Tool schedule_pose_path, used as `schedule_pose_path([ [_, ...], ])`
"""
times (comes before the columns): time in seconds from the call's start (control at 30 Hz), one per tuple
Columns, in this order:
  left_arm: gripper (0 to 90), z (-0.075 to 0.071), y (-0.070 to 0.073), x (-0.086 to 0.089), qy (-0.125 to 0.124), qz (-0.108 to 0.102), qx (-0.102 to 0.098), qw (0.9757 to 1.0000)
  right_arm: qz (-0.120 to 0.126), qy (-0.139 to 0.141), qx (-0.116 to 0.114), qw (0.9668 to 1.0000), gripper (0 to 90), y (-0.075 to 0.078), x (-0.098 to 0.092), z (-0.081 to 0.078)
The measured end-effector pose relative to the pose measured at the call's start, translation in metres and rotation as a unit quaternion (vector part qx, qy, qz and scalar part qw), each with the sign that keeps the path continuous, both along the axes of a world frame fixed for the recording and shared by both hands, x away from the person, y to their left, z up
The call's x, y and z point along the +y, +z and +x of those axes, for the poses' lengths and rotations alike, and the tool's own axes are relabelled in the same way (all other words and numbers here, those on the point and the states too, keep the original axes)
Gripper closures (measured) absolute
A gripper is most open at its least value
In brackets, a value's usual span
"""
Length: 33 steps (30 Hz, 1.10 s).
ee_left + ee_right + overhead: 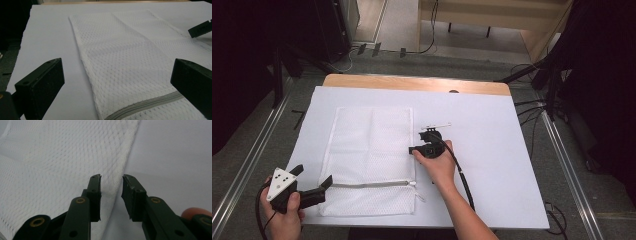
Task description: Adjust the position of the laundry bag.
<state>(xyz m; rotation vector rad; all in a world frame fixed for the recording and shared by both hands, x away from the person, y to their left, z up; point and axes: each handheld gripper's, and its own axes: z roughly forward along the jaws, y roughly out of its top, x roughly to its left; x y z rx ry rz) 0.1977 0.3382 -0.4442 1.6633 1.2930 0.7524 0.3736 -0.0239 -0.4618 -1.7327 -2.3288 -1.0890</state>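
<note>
A white mesh bag [369,150] lies flat on the white table cover, with a grey zipper [372,184] running across its near end. At the bag's near left corner, a hand holds my left gripper [313,175] low, its jaws spread wide. In the left gripper view, the left gripper [117,67] looks across the mesh bag [130,57] and the zipper [145,105]. My right gripper [416,142] rests at the bag's right edge. In the right gripper view, the right gripper [111,180] straddles the hem of the mesh bag [62,157], its pads a little apart and not pressing on it.
The white cover [492,150] spreads bare to the right of the bag. A strip of the wooden tabletop [412,82] shows along the far edge. Metal rails and cables run along the floor on both sides. A black cable [464,182] trails from the right gripper.
</note>
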Motion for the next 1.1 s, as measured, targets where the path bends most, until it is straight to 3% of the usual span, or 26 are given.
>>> schedule_pose_path([
  [0.07,0.0,0.000,0.000,0.000,0.001,0.000,0.001,1.0000,0.007,0.003,0.011,0.9999,69.9,0.000,0.002,0.000],
  [0.27,0.0,0.000,0.000,0.000,0.002,0.001,-0.001,1.0000,-0.001,0.003,0.011,0.9999,71.7,0.001,0.006,0.000],
  [0.5,0.0,0.000,0.000,0.000,0.004,0.001,0.001,1.0000,-0.039,0.005,-0.008,0.9992,89.6,0.001,0.010,-0.002],
  [0.8,0.0,0.000,0.000,0.002,0.005,0.000,0.003,1.0000,-0.039,0.009,-0.016,0.9991,90.0,0.003,0.007,-0.004],
  [1.1,0.0,0.000,-0.001,-0.001,-0.001,0.002,0.006,1.0000,-0.037,0.003,-0.020,0.9991,90.0,0.006,-0.012,-0.004],
])
